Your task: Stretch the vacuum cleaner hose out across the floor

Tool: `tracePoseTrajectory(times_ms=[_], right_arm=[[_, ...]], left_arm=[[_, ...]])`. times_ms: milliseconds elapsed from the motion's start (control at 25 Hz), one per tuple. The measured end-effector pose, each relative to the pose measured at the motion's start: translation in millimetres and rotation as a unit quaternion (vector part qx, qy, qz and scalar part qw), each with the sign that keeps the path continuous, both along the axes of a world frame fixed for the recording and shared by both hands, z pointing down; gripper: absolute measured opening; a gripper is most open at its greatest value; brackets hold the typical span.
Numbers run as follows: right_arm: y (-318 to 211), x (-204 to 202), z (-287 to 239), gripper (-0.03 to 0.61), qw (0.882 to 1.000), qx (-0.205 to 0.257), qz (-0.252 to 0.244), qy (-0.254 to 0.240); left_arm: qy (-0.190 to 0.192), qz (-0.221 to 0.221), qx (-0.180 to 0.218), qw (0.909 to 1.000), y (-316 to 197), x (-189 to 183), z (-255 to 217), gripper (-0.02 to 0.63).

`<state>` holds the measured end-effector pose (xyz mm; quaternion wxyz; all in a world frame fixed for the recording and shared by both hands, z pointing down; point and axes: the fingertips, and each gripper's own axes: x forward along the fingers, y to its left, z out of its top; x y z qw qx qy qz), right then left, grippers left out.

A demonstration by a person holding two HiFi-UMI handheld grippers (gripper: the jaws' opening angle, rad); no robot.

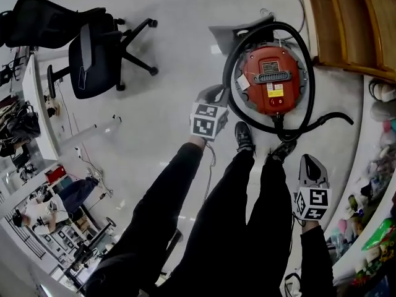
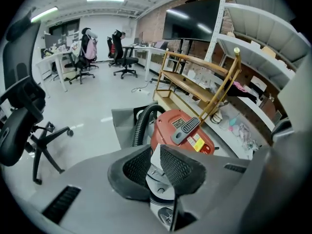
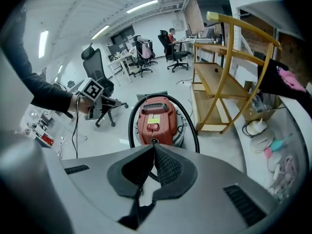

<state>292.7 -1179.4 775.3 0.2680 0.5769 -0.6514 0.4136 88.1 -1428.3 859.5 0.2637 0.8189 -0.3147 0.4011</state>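
Plainly, the vacuum cleaner hose is not yet stretched: it lies coiled once round the red canister, at about one o'clock in the head view, with its free end trailing off the coil toward four o'clock on the pale floor. It looks like ribbed black tube, so I judge it light, springy and bendy, inclined to curl back and to slip a little in a narrow pinch. The best hold is probably near that free end, where it lies clear of the body. The canister will likely roll or drag if the pull is sharp. The left gripper hangs just beside the coil's nine o'clock side, its jaws all but pressed together with nothing between them. The right gripper sits at the coil's five o'clock, jaws pressed together and empty. The person's shoes stand at the canister's six o'clock, near the coil. A wooden rack crowds the two o'clock side, and an office chair stands well apart at ten o'clock, leaving that floor the likelier run.
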Motion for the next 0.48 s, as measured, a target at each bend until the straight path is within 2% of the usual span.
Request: tracePoseTrajectory(times_ms=[120, 160, 360, 480], right_arm=[[6.9, -4.8, 16.7, 0.014, 1.0, -0.003, 0.01, -0.024], [7.3, -7.5, 20.4, 0.015, 0.999, -0.002, 0.011, -0.031], [9.8, -21.5, 42.0, 0.014, 0.998, -0.007, 0.019, -0.06], [15.9, -22.4, 54.7, 0.014, 0.997, -0.017, 0.026, -0.068]], left_arm=[[-0.005, 0.023, -0.011, 0.9997, -12.3, 11.3, 28.1, 0.176], [-0.012, 0.027, -0.015, 0.9995, -16.9, 11.2, 38.4, 0.198], [-0.046, 0.029, -0.034, 0.998, -52.2, 4.8, 89.3, 0.219], [-0.042, 0.036, -0.039, 0.9977, -75.5, 16.8, 106.5, 0.219]])
